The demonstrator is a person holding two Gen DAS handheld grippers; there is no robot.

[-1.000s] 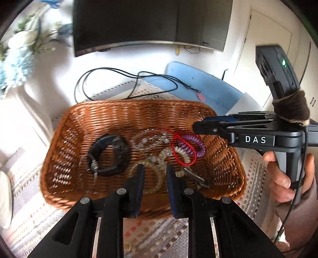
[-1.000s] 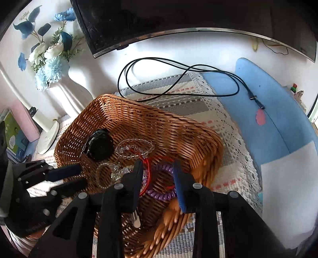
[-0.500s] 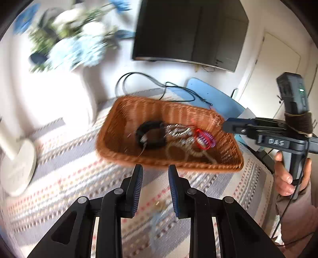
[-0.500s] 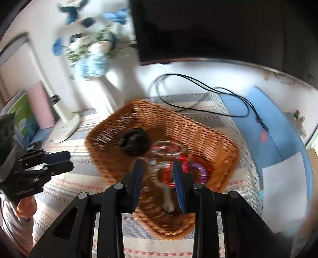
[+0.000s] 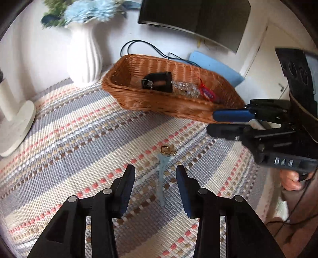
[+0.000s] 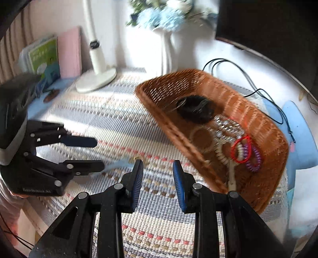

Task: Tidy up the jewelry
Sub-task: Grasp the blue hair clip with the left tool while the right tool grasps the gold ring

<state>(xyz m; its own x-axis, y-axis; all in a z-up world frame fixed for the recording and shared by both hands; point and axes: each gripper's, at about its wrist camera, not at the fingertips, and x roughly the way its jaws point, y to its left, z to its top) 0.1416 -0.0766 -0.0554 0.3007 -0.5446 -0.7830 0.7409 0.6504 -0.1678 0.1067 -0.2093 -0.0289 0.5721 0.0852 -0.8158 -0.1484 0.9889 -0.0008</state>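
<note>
A thin light-blue strap (image 5: pixel 161 179) with a small gold clasp (image 5: pixel 166 150) lies on the striped woven mat (image 5: pixel 79 139). My left gripper (image 5: pixel 155 171) hovers just over it, its jaws opening; the strap lies between them, but the pads do not press on it. In the right wrist view the left gripper (image 6: pixel 97 153) is at the left, the strap (image 6: pixel 119 164) beside its tips. My right gripper (image 6: pixel 157 168) stands part open with nothing between its fingers, near the basket's front wall. The wicker basket (image 5: pixel 159 107) holds a black watch (image 5: pixel 158 81), clear bead bracelets (image 5: pixel 184 88), a red cord bracelet (image 6: pixel 241 151) and a purple coil band (image 6: pixel 253 156).
A white vase (image 5: pixel 84 57) of blue flowers stands left of the basket. The lamp base (image 6: pixel 95 79) and books (image 6: pixel 41 53) are at the far left. A black cable (image 5: pixel 139 42), blue pad (image 5: pixel 216 67) and dark monitor (image 5: pixel 194 15) lie behind. A hand (image 5: pixel 290 178) holds the right gripper (image 5: pixel 210 123).
Both grippers have drawn back from over the basket to the mat in front of it. The left jaws have widened, and the blue strap now lies between them.
</note>
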